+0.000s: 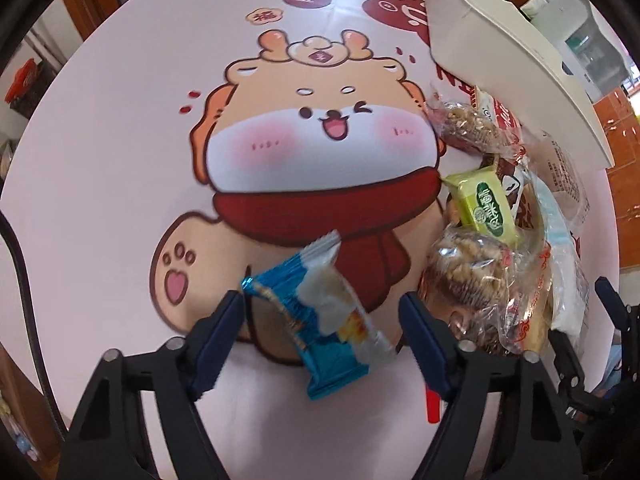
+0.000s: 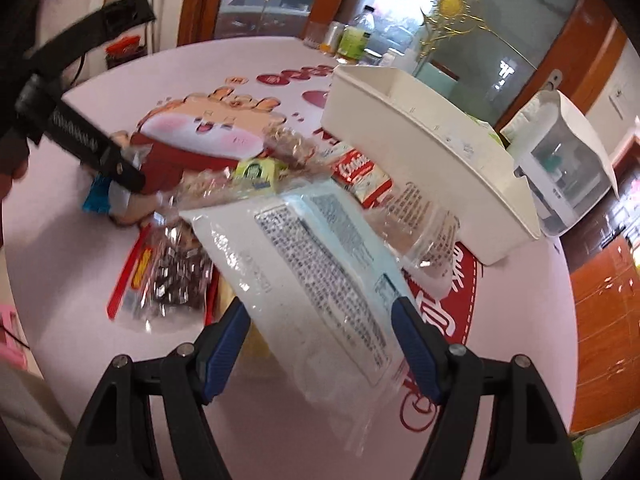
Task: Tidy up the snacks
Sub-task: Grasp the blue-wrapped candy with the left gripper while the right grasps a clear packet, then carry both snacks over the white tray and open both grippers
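The left gripper (image 1: 322, 312) hangs low over the table (image 1: 120, 160), its blue-padded jaws spread wide. A blue packet (image 1: 320, 320) lies slanted in the gap between them; neither pad seems to touch it, though its left corner comes very near the left pad. The packet rests on the cartoon animal (image 1: 312, 152) printed on the pale pink tablecloth, just below the animal's red scarf.

The right gripper (image 2: 322, 320) is also wide open, with a large white bag (image 2: 316, 264) covered in small print lying between its fingers. The bag looks loose rather than pinched, and its clear lower edge runs out past the pads towards the camera.

To the right of the blue packet the rest of the snacks sit in a heap: a clear bag of nutty brown pieces (image 1: 472, 276) close to the left gripper's right finger, a green packet (image 1: 486, 204) leaning on top of it, and another clear nut bag (image 1: 468, 124) further back. A red and white packet (image 2: 360, 178) pokes out just beside the white tray (image 2: 424, 148), which stands at the far right of the table. From the right wrist view a dark bag with a red strip (image 2: 172, 276) lies flat to the left of the white bag. A water dispenser (image 2: 568, 168) stands behind the tray, and bottles (image 2: 354, 36) crowd the table's far edge.
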`<state>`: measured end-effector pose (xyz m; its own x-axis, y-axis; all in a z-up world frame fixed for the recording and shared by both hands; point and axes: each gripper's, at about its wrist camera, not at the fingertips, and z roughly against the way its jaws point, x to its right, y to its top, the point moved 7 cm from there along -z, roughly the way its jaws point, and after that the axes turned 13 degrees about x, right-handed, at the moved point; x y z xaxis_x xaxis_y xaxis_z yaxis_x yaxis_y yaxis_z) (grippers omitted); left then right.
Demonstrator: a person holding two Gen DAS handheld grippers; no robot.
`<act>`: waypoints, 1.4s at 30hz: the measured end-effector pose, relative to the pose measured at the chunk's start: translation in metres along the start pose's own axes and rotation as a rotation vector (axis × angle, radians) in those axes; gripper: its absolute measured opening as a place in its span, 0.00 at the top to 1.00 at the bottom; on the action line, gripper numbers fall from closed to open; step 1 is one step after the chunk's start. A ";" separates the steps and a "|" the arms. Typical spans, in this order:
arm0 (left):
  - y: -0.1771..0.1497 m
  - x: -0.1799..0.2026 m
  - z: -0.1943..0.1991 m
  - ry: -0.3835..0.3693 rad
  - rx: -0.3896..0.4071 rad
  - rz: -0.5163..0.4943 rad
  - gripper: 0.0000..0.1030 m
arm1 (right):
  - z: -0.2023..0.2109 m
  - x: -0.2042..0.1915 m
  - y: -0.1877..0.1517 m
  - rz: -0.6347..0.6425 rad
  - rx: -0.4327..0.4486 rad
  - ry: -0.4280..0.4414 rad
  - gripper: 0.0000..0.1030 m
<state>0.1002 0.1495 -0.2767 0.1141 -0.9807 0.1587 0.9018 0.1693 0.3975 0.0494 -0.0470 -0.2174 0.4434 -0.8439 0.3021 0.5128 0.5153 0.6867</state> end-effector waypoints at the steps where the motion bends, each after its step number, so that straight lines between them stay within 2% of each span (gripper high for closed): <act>1: 0.002 0.002 0.000 0.011 0.001 -0.015 0.39 | -0.002 0.002 0.003 -0.015 0.006 -0.001 0.31; 2: 0.004 0.004 -0.001 0.031 0.003 -0.039 0.44 | -0.004 0.003 0.005 -0.022 0.005 0.000 0.35; 3: 0.005 0.005 -0.001 0.056 0.008 -0.074 0.58 | -0.005 0.003 0.007 -0.028 0.004 0.006 0.47; 4: 0.006 0.007 -0.001 0.066 0.010 -0.094 0.72 | -0.006 0.002 0.009 -0.037 0.006 0.025 0.55; 5: 0.006 0.008 -0.001 0.074 0.008 -0.118 0.73 | -0.007 0.002 0.010 -0.044 0.002 0.040 0.67; 6: 0.006 0.009 -0.001 0.073 0.007 -0.122 0.75 | -0.008 0.001 0.011 -0.049 0.004 0.045 0.89; 11: 0.005 0.012 0.006 0.081 0.032 -0.157 0.80 | -0.003 0.009 0.016 -0.166 0.003 0.072 0.98; 17: 0.005 0.017 0.025 0.060 0.080 -0.162 0.81 | 0.015 0.032 0.028 -0.342 0.044 0.125 0.99; 24: 0.029 0.049 0.075 -0.010 0.203 -0.202 0.81 | 0.035 0.062 0.051 -0.495 0.091 0.162 0.99; 31: 0.065 0.091 0.132 -0.102 0.323 -0.292 0.81 | 0.060 0.078 0.082 -0.505 0.181 0.146 0.99; 35: 0.099 0.118 0.146 -0.108 0.379 -0.341 0.81 | 0.071 0.090 0.103 -0.493 0.226 0.134 0.99; 42: 0.166 0.162 0.178 -0.096 0.485 -0.417 0.81 | 0.085 0.139 0.159 -0.428 0.317 0.044 0.99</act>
<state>0.1947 0.0360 -0.0241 -0.2631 -0.9644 -0.0256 0.5689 -0.1765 0.8032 0.1303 -0.0954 -0.0101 0.2774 -0.9580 -0.0724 0.4102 0.0500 0.9106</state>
